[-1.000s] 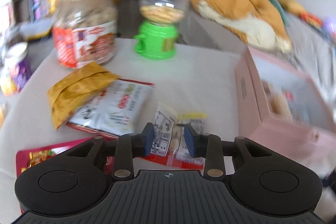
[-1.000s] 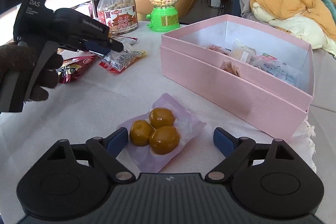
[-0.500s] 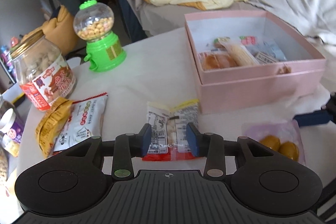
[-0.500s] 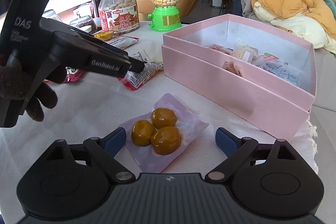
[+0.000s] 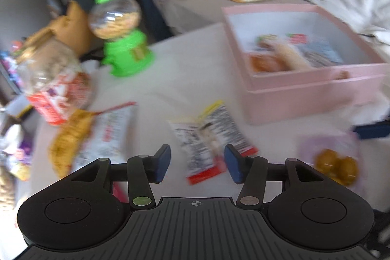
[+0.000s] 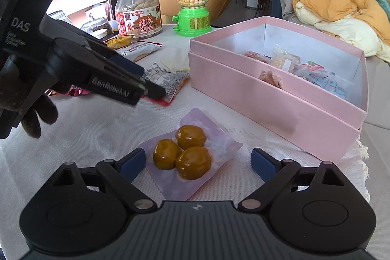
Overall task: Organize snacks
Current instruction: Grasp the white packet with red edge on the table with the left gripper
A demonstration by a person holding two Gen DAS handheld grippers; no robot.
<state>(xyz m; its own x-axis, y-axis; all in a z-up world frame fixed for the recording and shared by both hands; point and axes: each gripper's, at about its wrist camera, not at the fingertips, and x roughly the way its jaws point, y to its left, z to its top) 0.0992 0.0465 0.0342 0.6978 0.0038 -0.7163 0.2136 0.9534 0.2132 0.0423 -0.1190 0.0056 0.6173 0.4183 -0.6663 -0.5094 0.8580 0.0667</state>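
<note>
The left hand-held gripper (image 5: 196, 163) points down at the white-clothed table (image 6: 102, 128), and its jaws are opening. A clear snack packet with black print and a red end (image 5: 209, 138) lies flat on the cloth in the gap between the blue pads (image 5: 162, 162); the pads do not press on it. From the right wrist view, the same hand-held gripper (image 6: 158, 91), held by a dark-gloved hand (image 6: 36, 111), has its tips over the near end of that packet (image 6: 170, 81).

The right hand-held gripper (image 6: 198, 160) hangs wide open, holding nothing. Between its spread fingers, flat on the table, lies a pale purple pouch with three glossy brown round pieces (image 6: 192, 157), clear of both pads.

The open pink cardboard box (image 6: 280, 99) stands just beyond the pouch, to the right, with several small wrapped snacks (image 6: 287, 62) already inside. The packet rests just beside the box's left corner, outside it.

Farther back on the table stand a green gumball-style dispenser with a clear globe (image 6: 192, 14) and a clear jar of nuts with a gold lid and red label (image 6: 139, 14). In front of the jar lie a white-and-red snack bag (image 6: 139, 50) and a yellow packet (image 6: 119, 40).
</note>
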